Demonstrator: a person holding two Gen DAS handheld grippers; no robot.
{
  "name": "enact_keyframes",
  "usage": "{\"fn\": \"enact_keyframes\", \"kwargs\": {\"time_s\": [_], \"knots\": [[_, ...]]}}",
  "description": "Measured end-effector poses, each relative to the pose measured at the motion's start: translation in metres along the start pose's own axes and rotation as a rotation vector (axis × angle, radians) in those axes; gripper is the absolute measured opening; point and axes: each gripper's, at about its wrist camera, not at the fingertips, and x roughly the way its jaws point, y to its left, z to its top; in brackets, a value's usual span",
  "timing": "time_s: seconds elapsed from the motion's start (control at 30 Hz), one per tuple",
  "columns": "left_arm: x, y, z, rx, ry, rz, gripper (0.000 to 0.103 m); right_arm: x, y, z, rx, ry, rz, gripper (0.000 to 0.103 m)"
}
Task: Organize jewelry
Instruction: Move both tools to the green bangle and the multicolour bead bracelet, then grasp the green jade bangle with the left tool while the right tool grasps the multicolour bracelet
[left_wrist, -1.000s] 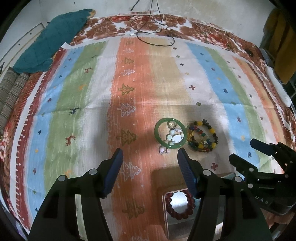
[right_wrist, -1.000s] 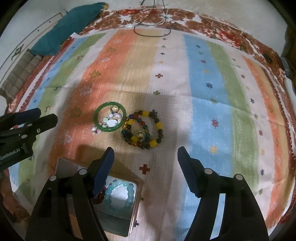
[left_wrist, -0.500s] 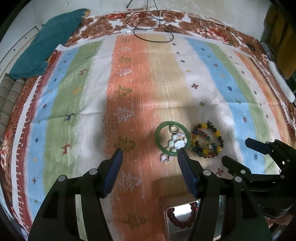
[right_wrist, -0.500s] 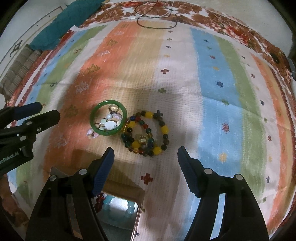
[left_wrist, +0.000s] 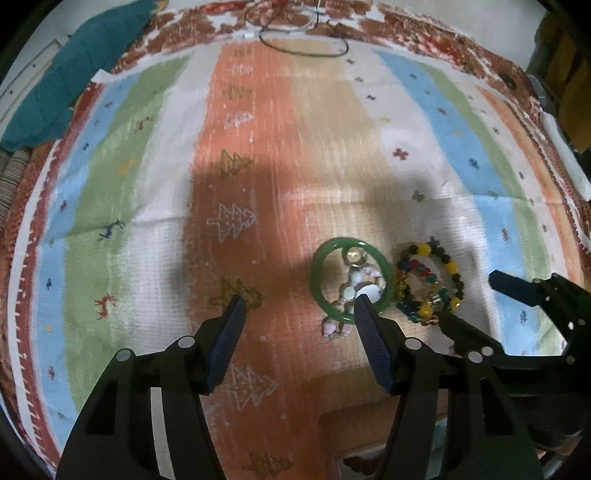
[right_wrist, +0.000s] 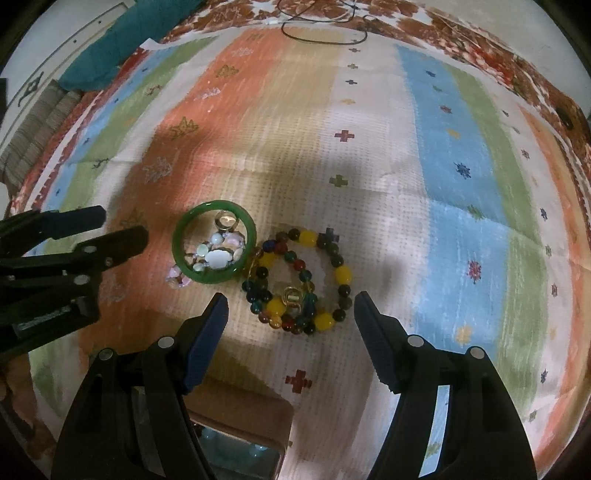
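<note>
- The left gripper (left_wrist: 297, 308) points steeply down at the striped cloth (left_wrist: 122, 177); its jaws stand apart with nothing between them, only bare orange stripe.
- Its right finger (left_wrist: 369, 332) overlaps the near edge of the green bangle (left_wrist: 320, 258) in the left wrist view; whether they touch cannot be told.
- The right gripper (right_wrist: 290, 306) also points steeply down, its jaws wide and holding nothing.
- The beaded bracelet (right_wrist: 341, 275) lies flat just beyond its fingertips, between their lines: yellow, dark, red and green beads in a coil, with a small gold charm inside.
- The green bangle lies flat just beside the bracelet, their edges nearly touching, and rings a cluster of pale stone pieces (right_wrist: 216, 254) that spills past its near edge.
- A box (right_wrist: 240, 448) with pale blue beads sits at the lower edge, near the right gripper's left finger.
</note>
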Motion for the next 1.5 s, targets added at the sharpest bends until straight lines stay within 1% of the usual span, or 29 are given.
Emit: {"fn": "enact_keyframes", "kwargs": {"time_s": [0.07,0.17,0.43,0.53,0.6,0.7,0.77,0.87,1.1,1.17,1.23,1.3,1.5], "knots": [[0.007,0.001,0.001,0.005,0.015,0.011,0.056,0.003,0.0,0.002,-0.001,0.007,0.003,0.065],[0.011,0.0,0.005,0.01,0.023,0.008,0.055,0.007,0.0,0.005,0.004,0.016,0.012,0.063],[0.024,-0.004,0.013,0.027,0.04,0.0,0.05,0.021,0.001,0.012,-0.003,0.042,0.026,0.05],[0.03,-0.003,0.015,0.024,0.052,-0.002,0.05,0.026,0.001,0.014,-0.006,0.049,0.024,0.048],[0.035,-0.001,0.015,0.021,0.062,-0.003,0.048,0.028,0.001,0.015,-0.01,0.054,0.021,0.047],[0.044,-0.001,0.015,0.026,0.082,-0.007,0.044,0.031,0.001,0.017,-0.021,0.059,0.017,0.039],[0.05,-0.002,0.014,0.031,0.096,-0.01,0.041,0.034,0.0,0.018,-0.025,0.064,0.013,0.036],[0.055,-0.003,0.016,0.037,0.099,-0.007,0.04,0.04,-0.001,0.021,-0.027,0.074,0.008,0.03],[0.061,-0.01,0.019,0.062,0.098,0.0,0.022,0.056,-0.002,0.024,-0.043,0.097,-0.006,0.02],[0.062,-0.013,0.019,0.071,0.099,-0.002,0.012,0.059,-0.002,0.025,-0.046,0.094,-0.007,0.018],[0.063,-0.016,0.018,0.08,0.102,-0.004,0.008,0.06,-0.002,0.027,-0.051,0.09,-0.013,0.013],[0.063,-0.015,0.019,0.071,0.099,-0.008,0.007,0.06,-0.003,0.028,-0.052,0.087,-0.012,0.011],[0.053,-0.01,0.018,0.046,0.093,-0.031,0.007,0.054,-0.003,0.031,-0.06,0.065,-0.027,0.011]]}}
